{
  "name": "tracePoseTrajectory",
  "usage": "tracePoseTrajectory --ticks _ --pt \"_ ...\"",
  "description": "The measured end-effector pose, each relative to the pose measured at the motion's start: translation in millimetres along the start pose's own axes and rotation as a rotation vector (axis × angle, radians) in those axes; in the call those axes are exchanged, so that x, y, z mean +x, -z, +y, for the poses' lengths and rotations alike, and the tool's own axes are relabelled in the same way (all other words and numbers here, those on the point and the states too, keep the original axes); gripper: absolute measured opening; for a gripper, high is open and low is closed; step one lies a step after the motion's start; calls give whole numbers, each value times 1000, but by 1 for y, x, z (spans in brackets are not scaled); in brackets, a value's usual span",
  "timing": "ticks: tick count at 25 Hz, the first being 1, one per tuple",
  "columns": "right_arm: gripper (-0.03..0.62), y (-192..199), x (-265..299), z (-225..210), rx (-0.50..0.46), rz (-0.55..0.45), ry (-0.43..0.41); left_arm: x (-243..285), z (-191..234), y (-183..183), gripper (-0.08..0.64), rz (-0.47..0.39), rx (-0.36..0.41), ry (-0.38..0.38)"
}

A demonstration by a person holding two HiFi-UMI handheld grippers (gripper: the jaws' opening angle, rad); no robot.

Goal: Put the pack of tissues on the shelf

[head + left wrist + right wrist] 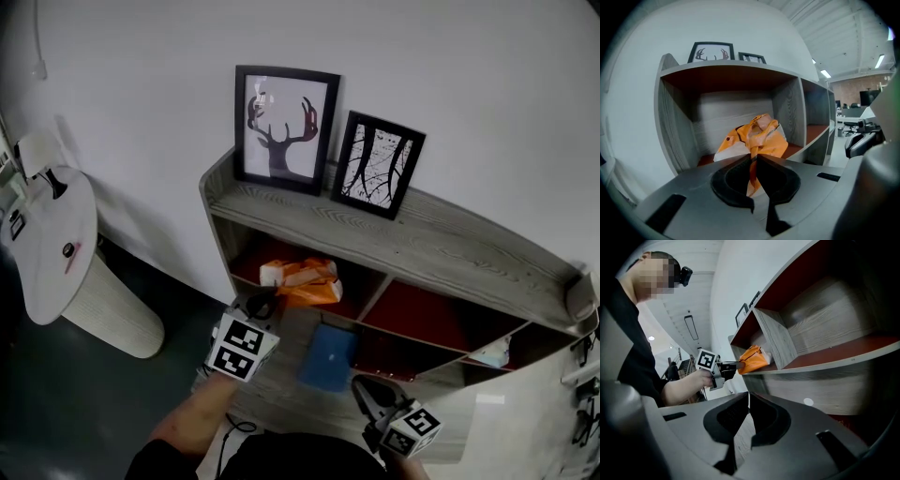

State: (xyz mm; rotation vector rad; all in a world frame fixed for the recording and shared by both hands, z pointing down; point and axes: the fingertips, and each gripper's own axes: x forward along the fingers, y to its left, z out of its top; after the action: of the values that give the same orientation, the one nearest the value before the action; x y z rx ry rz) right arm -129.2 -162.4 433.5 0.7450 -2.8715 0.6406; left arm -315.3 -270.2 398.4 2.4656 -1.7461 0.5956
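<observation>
Fingertips of our left gripper [753, 158] are pressed together on a thin fold of orange wrapper. Those of our right gripper [747, 397] are also together, with nothing between them.

We start from the biggest thing, the grey wooden shelf [427, 246], which stands against the white wall and has dark red compartment floors. Two framed pictures, a deer print [284, 129] and a branch print [378, 165], lean on its top board. A flat blue thing [328, 358] lies on the lower board, just beside our right gripper [361, 384].

The pack of tissues [305, 281] sits in the upper left compartment, near its front edge, and seems to rest on the red floor. Its long axis runs side to side along the shelf front. It lies straight ahead of our left gripper [262, 302], deeper into the compartment, and the pinched fold trails back towards us. In the right gripper view the pack [752, 360] is well apart from that gripper, up and to its left.

We judge the placing almost done. The left gripper, the only one on the pack, would let go and draw straight back.
</observation>
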Motion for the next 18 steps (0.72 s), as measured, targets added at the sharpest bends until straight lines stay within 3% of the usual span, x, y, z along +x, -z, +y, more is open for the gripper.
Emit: tracePoseTrajectory --ticks 7,11,18 --pt "20 0 -4 -1 -8 1 20 13 14 0 28 -8 -10 -46" --pt "20 0 -7 -1 -14 -2 26 10 21 -5 151 -35 -4 -84" --pt "21 -11 -9 6 -42 -45 -1 -11 17 -15 175 -88 5 -113"
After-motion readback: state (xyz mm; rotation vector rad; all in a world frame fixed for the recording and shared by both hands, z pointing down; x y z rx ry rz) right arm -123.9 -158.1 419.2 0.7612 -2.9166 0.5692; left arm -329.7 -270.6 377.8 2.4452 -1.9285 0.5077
